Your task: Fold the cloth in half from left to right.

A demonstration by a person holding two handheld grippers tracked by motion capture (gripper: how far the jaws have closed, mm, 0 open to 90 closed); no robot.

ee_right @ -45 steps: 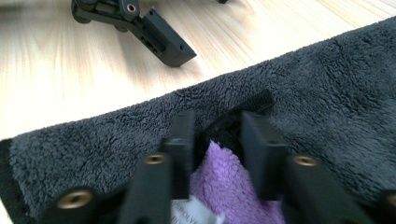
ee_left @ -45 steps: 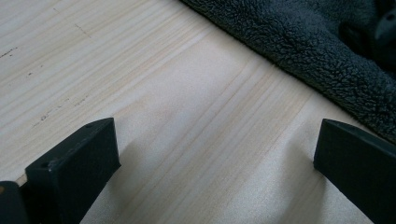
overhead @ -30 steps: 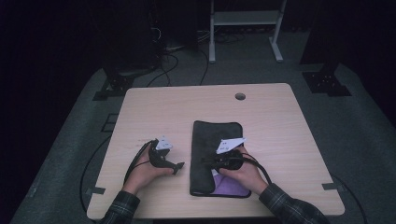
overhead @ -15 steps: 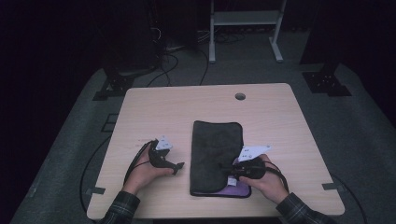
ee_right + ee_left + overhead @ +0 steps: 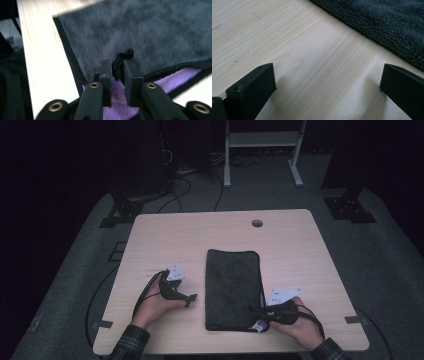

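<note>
High view: the folded dark cloth lies near the desk's front edge, the right hand-held gripper at its front right corner, the left hand-held gripper just off its left side. Left gripper view: jaws spread wide over bare wood, nothing between them. Right gripper view: jaws, having just eased apart a little, pinch the cloth's black hem, purple lining showing beneath.

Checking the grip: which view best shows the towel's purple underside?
The right gripper view: the purple underside fills the space behind the right gripper, pinching the dark towel edge. The high view shows a sliver; the left gripper view, dark pile.
</note>
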